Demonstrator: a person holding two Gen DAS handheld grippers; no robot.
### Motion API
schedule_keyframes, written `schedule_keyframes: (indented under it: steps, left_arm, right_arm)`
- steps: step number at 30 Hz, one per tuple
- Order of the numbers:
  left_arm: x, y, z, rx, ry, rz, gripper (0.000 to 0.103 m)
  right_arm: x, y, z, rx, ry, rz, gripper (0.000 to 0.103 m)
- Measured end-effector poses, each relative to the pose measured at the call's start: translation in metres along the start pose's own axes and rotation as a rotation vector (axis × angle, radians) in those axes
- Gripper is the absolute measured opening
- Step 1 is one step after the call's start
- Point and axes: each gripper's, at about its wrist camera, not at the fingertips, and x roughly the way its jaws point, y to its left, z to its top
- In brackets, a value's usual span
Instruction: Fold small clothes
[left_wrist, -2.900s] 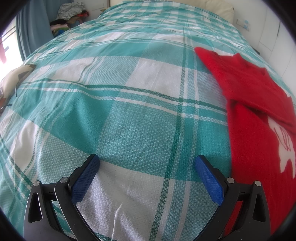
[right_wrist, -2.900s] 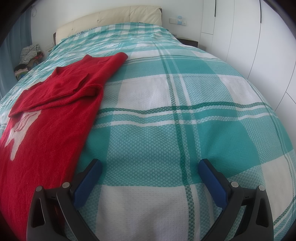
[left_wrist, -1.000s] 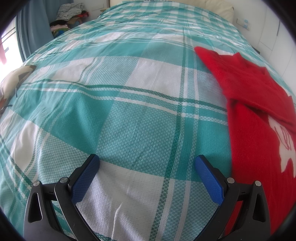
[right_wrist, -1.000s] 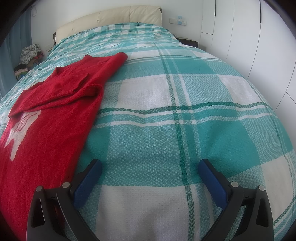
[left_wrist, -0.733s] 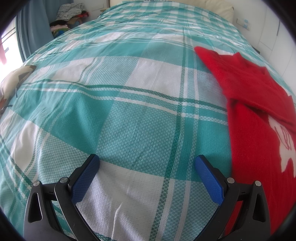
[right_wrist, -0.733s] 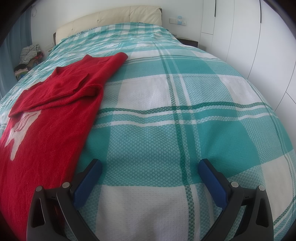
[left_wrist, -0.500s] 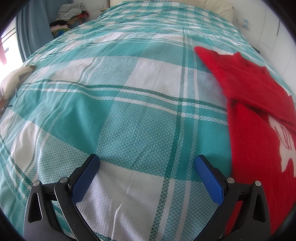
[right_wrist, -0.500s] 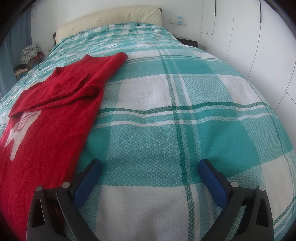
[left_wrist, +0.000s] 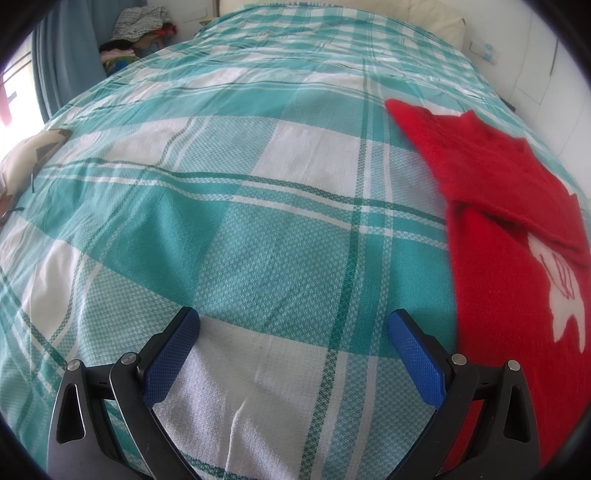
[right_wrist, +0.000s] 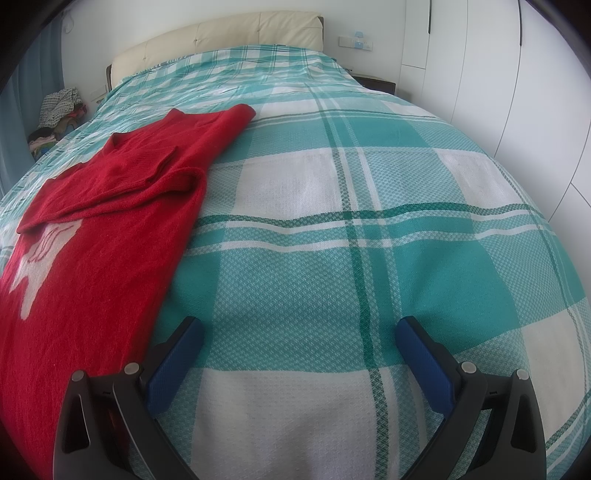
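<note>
Clothes on show amount to one red sweater (right_wrist: 92, 266), lying on the bed (left_wrist: 258, 229) between my two views: at the right edge of the left wrist picture and the left edge of the right wrist one. Going from big to small, the bed comes first, its teal and white checked cover spread nearly smooth with a few shallow ripples. The sweater is next. Its body lies flat with a white motif (left_wrist: 565, 288) on the front, and what looks like a sleeve (right_wrist: 147, 166) is already folded across the chest.

Nothing has changed over the last few seconds. Both views match the earlier ones, the sweater has not shifted, and neither tool has moved. I read this as a pause with the fold barely begun, so the next step is still mine to start.

My left gripper (left_wrist: 291, 332) hovers over bare cover just beside the sweater's edge, jaws spread wide and holding nothing. My right gripper (right_wrist: 299, 332) mirrors it on the other side, jaws equally wide and empty, its left finger near the red knit.

A heap of other clothes (left_wrist: 136, 26) sits beyond the bed's far corner, too small to make out.
</note>
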Motion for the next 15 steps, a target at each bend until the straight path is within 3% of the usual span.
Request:
schedule_keyframes:
  steps: [3,5,7,10,12,15]
  left_arm:
    - [-0.032,0.009,-0.012,-0.014,-0.031,-0.081,0.102]
    - [-0.055,0.013,-0.03,-0.029,-0.032,-0.174,0.102]
    - [-0.07,0.011,-0.053,-0.046,0.006,-0.271,0.102]
    - [-0.084,-0.002,-0.085,-0.016,0.089,-0.4,0.101]
    - [-0.094,-0.015,-0.103,0.044,0.101,-0.427,0.098]
    - [-0.102,-0.036,-0.118,0.139,0.113,-0.404,0.081]
  right_arm:
    - [-0.013,-0.002,0.002,0.022,-0.002,0.007,0.102]
    - [-0.035,-0.006,0.001,0.069,-0.004,0.058,0.102]
    - [-0.065,-0.007,-0.007,0.095,-0.017,0.137,0.102]
    - [-0.099,0.0,-0.027,0.089,0.04,0.243,0.102]
    - [-0.115,0.005,-0.045,0.1,0.095,0.331,0.102]
    - [-0.124,0.016,-0.07,0.129,0.178,0.459,0.1]
